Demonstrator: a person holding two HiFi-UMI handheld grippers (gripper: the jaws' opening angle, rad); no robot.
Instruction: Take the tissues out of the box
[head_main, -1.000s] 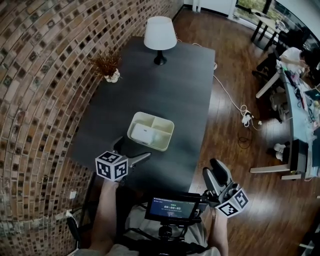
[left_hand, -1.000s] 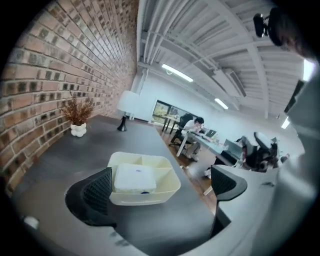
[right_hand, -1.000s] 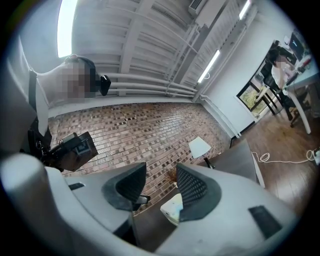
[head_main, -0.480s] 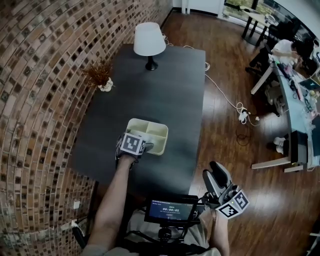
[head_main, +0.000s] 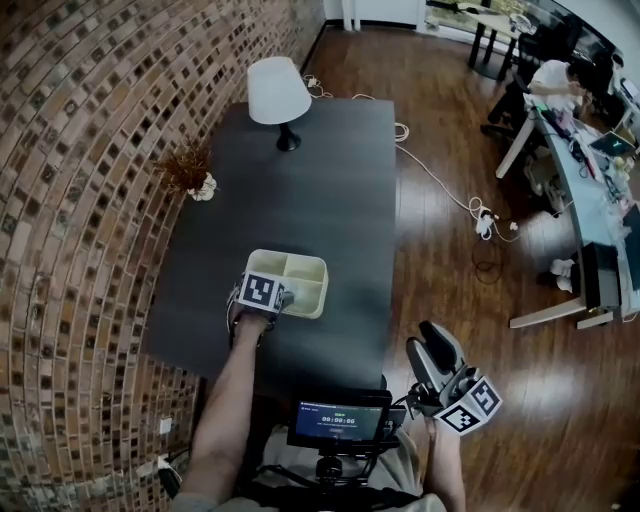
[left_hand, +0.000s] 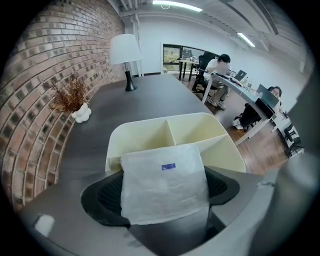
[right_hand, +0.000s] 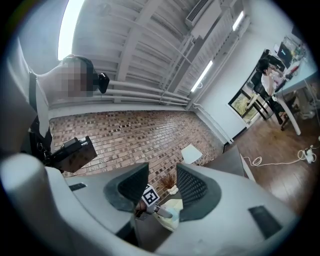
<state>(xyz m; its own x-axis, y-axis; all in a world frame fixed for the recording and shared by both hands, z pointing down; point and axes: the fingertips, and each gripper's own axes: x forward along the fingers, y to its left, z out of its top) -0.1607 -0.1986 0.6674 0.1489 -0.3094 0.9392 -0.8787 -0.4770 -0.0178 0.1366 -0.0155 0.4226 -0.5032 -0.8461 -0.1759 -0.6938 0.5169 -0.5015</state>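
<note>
Your left gripper (head_main: 272, 298) is at the near end of the cream box (head_main: 303, 264) on the dark table (head_main: 300, 180). From the head view its marker cube covers the jaws and whatever is between them, so read that from the left gripper view. There the pack of tissues (left_hand: 164, 182) sits between the two jaws. The ribbed pads (left_hand: 107, 192) press against its left and right edges, so you are pinching the pack by its sides. The pack is at the box's near compartment, with its lower edge overlapping the near rim. It hides that compartment's floor, so you cannot tell whether it has lifted clear of the bottom. The small blue label on its wrapper is too small to read. Behind the pack, the two far compartments, split by a divider, show only bare walls. Your right gripper (right_hand: 162, 187) is held low by your right side, over the wooden floor (head_main: 450, 260) and well apart from the table. Its jaws are spread with nothing between them. In the right gripper view, only your distant left gripper and a corner of the box show through the gap. A small screen (head_main: 338, 420) is mounted at your waist, and its readout is not legible. At the far end of the table stand a lamp (head_main: 277, 90) and a dried plant (head_main: 190, 168), the plant beside the brick wall (head_main: 80, 150).
</note>
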